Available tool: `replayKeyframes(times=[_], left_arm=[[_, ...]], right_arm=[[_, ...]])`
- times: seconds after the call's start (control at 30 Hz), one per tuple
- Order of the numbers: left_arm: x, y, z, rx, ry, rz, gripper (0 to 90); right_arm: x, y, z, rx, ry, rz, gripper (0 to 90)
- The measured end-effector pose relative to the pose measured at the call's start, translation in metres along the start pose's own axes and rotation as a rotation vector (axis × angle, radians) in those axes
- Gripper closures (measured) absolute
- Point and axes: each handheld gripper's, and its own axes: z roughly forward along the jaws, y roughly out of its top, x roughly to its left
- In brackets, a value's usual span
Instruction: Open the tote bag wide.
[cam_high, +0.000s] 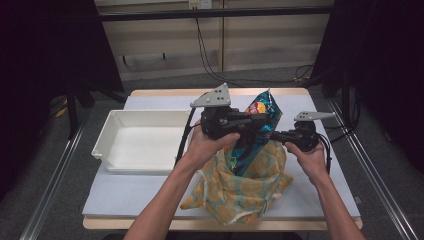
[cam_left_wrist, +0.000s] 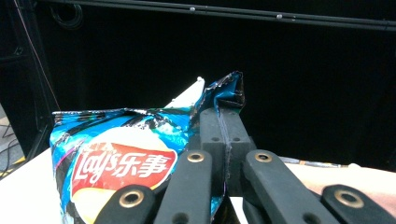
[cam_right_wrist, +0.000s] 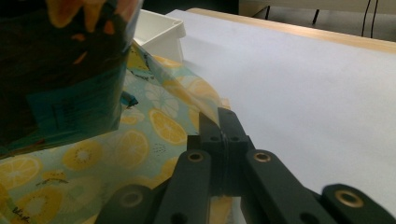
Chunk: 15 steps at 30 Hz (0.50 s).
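To the left of the left hand-held gripper (cam_high: 250, 121), a white tray (cam_high: 120, 131) sits on the desk (cam_high: 150, 192), apart from both tools. The left hand-held gripper has its jaws pressed together on the crimped top edge of a blue chip bag (cam_high: 263, 112), holding it upright above the cloth bag (cam_high: 240, 187). In the left gripper view the chip bag (cam_left_wrist: 116, 158) hangs just left of the jaws and shows a red emblem reading "Lay's" followed by the Chinese characters 乐事. Below and between the two tools, the lemon-print cloth bag lies crumpled on the desk, the chip bag's lower end reaching into its opening. The right hand-held gripper (cam_high: 277, 136) pinches the cloth bag's rim (cam_right_wrist: 205, 100), jaws closed on the fabric, with bare desk to its right.
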Motion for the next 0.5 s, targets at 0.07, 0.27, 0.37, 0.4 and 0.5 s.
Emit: replayKeyframes(times=[0.07,0.27,0.37,0.4,0.5], left_arm=[[0.002,0.0,0.002,0.006,0.003,-0.004,90.0],[0.004,0.009,0.004,0.003,0.009,0.005,90.0],[0.005,0.016,0.004,-0.021,0.007,-0.003,90.0],[0.005,0.019,0.003,-0.022,0.008,-0.002,90.0],[0.005,0.027,0.003,-0.035,0.015,-0.007,90.0]], right_arm=[[0.003,0.001,0.0,0.001,0.006,-0.008,90.0],[0.004,0.001,0.001,0.007,0.012,-0.014,90.0],[0.004,0.001,0.001,0.009,0.017,-0.015,90.0],[0.005,0.001,0.001,0.01,0.015,-0.015,90.0],[0.005,0.001,0.002,0.01,0.014,-0.028,90.0]])
